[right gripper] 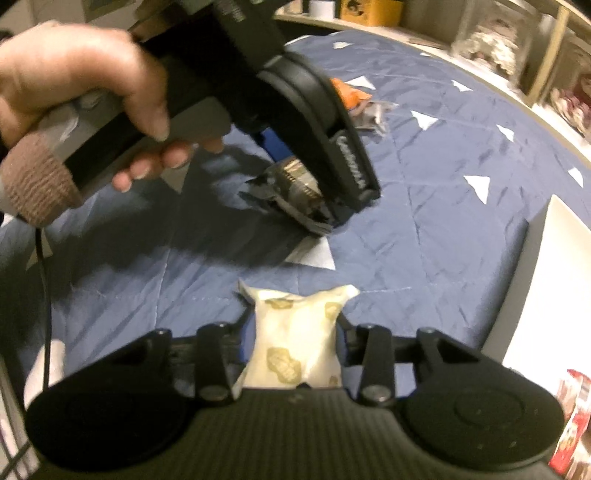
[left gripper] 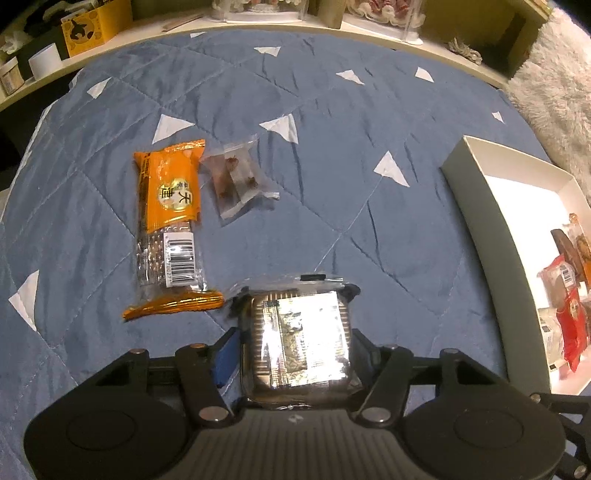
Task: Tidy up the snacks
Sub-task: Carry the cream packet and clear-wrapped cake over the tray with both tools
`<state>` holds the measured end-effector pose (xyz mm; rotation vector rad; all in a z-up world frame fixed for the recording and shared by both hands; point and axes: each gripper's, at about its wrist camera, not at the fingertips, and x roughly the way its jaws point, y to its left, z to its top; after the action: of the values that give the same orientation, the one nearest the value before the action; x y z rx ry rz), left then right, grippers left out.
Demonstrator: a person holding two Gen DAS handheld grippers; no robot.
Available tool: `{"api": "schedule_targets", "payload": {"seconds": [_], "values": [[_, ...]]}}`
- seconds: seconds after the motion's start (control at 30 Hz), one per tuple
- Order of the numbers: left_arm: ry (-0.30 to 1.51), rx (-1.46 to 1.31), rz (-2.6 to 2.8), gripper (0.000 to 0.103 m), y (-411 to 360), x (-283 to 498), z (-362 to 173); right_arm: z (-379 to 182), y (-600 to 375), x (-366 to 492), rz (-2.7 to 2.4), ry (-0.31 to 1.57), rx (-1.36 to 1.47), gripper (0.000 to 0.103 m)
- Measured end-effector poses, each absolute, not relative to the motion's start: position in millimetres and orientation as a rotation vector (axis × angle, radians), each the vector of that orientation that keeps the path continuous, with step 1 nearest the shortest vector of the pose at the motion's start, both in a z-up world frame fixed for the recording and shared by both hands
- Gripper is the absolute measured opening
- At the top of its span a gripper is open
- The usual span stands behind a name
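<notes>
Left gripper (left gripper: 295, 332) clamped on a clear-wrapped square snack (left gripper: 297, 339); orange packet (left gripper: 168, 221) ahead-left of it, white box (left gripper: 476, 206) to its right. Right gripper (right gripper: 295, 332) pinches a cream peanut-print pouch (right gripper: 295, 339) over the blue quilt (right gripper: 424, 229).

place: home bedroom | cues: quilted bedspread (left gripper: 332, 155), cluttered shelves (left gripper: 369, 26) (fluffy rug (left gripper: 554, 85))

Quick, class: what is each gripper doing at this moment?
Left gripper: shut on the silver foil snack pack.
Right gripper: shut on the cream peanut-print packet.
</notes>
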<state>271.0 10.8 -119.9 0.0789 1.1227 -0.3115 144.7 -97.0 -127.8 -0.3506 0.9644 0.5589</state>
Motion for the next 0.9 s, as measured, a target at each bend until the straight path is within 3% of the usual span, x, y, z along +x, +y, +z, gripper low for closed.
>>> {"api": "schedule_targets", "payload": {"seconds": [0.9], "values": [[0.821,-0.102,-0.357,0.062,-29,227,-24,-57,-251,137,0.239,0.719,0.017,0.046]]}}
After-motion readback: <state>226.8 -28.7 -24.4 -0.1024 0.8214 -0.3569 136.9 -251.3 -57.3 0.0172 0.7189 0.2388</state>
